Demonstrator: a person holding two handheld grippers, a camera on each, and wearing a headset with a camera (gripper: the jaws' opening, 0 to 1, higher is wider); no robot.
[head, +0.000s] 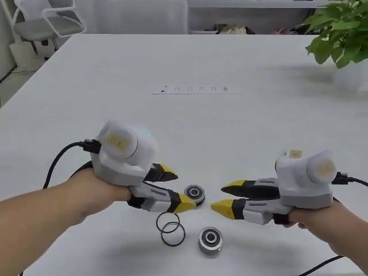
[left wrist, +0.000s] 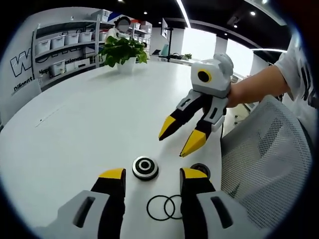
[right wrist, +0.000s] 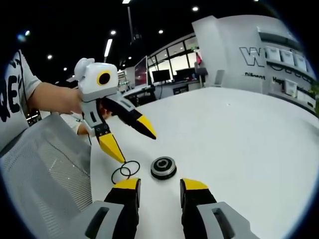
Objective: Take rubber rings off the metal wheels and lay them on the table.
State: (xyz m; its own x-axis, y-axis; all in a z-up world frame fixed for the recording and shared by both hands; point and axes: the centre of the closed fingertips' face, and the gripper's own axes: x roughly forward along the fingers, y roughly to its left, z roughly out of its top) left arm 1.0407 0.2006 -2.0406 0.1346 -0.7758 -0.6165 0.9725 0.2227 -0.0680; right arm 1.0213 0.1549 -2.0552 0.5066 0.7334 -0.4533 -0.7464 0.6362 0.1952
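Note:
Two small metal wheels lie on the white table [head: 190,126]. One wheel [head: 195,194] sits between the tips of both grippers; it lies just ahead of the jaws in the left gripper view [left wrist: 145,168] and in the right gripper view [right wrist: 163,168]. The other wheel [head: 211,239] lies nearer me, half hidden behind a jaw in the left gripper view [left wrist: 201,171]. Two loose black rubber rings [head: 171,227] overlap flat on the table beside the wheels [left wrist: 167,207] [right wrist: 125,172]. My left gripper [head: 179,188] is open and holds nothing. Facing it, my right gripper [head: 218,197] is open and holds nothing too.
A potted plant [head: 339,29] stands at the table's far right. A socket strip [head: 194,89] is set flush in the middle of the table. An office chair [head: 46,23] stands beyond the far left corner. A mesh chair [left wrist: 264,164] is close behind me.

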